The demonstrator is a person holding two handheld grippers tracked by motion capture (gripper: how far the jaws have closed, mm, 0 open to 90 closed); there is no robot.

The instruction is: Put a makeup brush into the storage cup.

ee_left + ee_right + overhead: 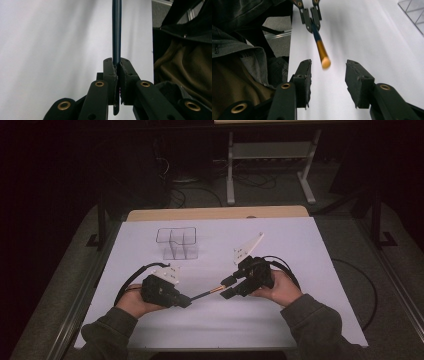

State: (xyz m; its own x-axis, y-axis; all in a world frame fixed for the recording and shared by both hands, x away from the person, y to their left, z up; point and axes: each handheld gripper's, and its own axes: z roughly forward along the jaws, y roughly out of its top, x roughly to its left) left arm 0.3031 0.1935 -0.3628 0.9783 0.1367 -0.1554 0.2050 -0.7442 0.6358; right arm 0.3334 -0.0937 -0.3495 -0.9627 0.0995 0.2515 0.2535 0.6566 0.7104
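A slim brush [207, 293] with a dark handle, a copper-coloured ferrule and a pale tip is held level above the white sheet. My left gripper [186, 301] is shut on the dark handle [116, 30], which runs straight out from between its jaws. In the right gripper view the brush [320, 47] points toward the camera, and its pale tip hangs just at the mouth of my right gripper [328, 65]. That right gripper [226, 287] is open, its jaws either side of the tip and not touching it. The left gripper [311, 23] shows farther off there.
A clear plastic organiser [177, 244] with several compartments stands on the white sheet [280, 245] behind the left hand; its corner [414, 10] shows in the right gripper view. Cables trail from both grippers. The wooden table edge [215, 213] lies at the back.
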